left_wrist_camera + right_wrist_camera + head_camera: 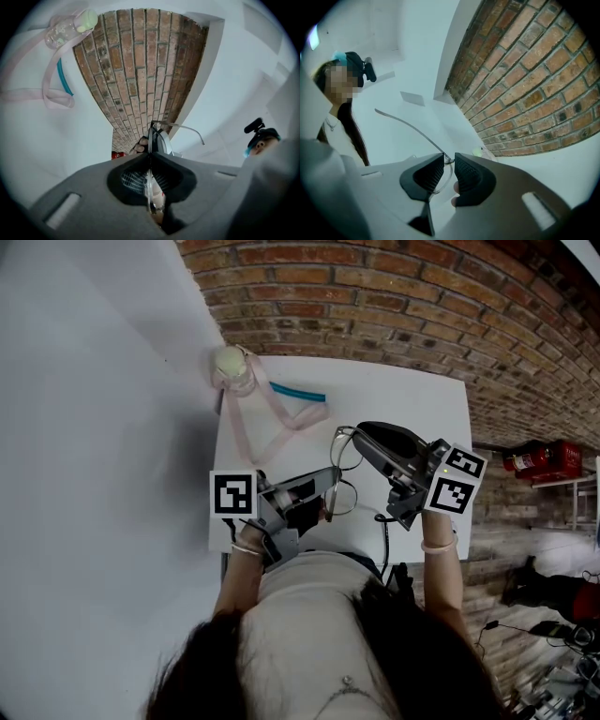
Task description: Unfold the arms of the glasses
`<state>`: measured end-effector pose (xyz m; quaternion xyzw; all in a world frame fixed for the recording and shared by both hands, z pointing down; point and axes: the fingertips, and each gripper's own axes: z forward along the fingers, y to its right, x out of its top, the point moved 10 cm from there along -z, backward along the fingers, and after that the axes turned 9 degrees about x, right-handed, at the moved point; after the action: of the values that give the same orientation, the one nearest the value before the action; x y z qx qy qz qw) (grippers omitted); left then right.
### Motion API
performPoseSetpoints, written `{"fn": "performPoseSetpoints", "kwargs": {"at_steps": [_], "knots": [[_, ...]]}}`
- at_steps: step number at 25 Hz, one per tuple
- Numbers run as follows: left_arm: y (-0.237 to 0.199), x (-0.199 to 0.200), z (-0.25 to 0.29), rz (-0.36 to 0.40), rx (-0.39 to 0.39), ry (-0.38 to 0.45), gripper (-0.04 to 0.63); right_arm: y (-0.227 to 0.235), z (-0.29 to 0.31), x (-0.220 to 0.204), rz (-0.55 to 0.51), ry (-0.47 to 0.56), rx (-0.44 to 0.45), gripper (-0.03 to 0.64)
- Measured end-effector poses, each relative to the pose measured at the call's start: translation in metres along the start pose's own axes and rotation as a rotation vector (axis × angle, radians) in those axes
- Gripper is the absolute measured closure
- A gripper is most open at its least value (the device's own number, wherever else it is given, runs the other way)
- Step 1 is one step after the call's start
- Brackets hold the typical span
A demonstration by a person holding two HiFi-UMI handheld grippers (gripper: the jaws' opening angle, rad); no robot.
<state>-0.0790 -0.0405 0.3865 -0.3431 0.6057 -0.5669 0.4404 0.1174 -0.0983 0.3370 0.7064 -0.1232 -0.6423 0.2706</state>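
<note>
Left gripper (150,159) fingers clamp the glasses' (339,495) lens; right gripper (449,164) fingers nip the hinge. One arm (408,125) juts beyond them, apparently unfolded; the other seems left to do.

I'm seeing glasses (339,474) hanging between left gripper (322,501) and right gripper (354,441), above table's (412,423) near edge; bottle (232,367) sitting back-left.

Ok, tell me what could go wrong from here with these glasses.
1. The left hand-held gripper is clamped on the thin wire glasses. More squeeze could bend them.
2. The right hand-held gripper pinches at the hinge, with one arm swung out. Pulling against the left one could strain that hinge.
3. Both grips look narrow, so the glasses might slip and drop to the table.
</note>
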Motion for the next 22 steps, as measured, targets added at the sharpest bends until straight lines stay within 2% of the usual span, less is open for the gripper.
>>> {"fn": "performPoseSetpoints", "kwargs": {"at_steps": [22], "knots": [[-0.007, 0.002, -0.001, -0.035, 0.009, 0.035, 0.571, -0.018, 0.001, 0.014, -0.109, 0.026, -0.005, 0.566]]}}
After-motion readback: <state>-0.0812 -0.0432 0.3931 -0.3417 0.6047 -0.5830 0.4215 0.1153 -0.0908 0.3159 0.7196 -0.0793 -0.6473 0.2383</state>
